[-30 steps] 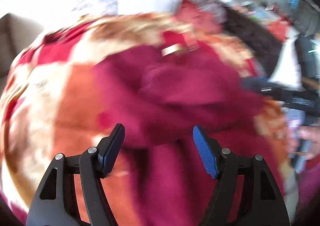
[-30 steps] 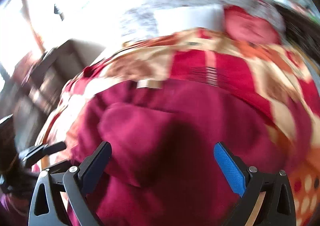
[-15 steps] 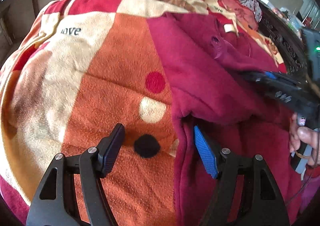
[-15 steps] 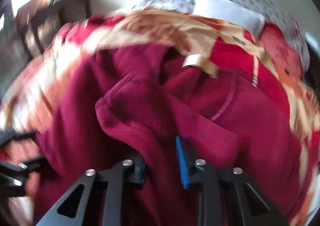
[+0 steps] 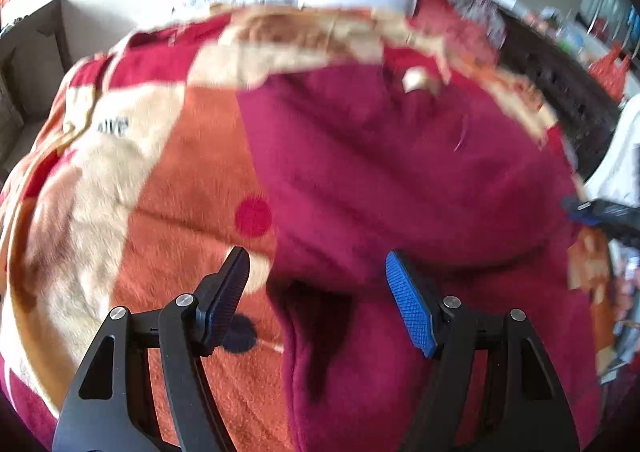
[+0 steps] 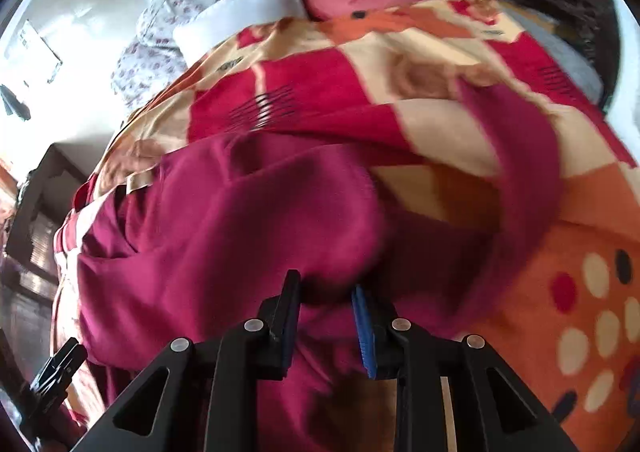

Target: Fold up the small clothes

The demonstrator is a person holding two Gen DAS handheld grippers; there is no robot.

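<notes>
My right tool (image 6: 325, 294) pinches a bunched fold of the maroon fleece garment (image 6: 248, 219), its jaws having just been opening a touch with the cloth between them. The garment lies spread on the patchwork blanket (image 5: 160, 187) covering the bed (a sleeve trails off to the right in the right wrist view). My left tool (image 5: 316, 284) hangs spread over the garment's left edge, gripping nothing.

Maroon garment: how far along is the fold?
Early. The maroon garment lies spread on the blanket, no finished fold visible. In hand: the right gripper pinches a bunch of it. The left gripper hangs open over its edge. All folds remain.
</notes>
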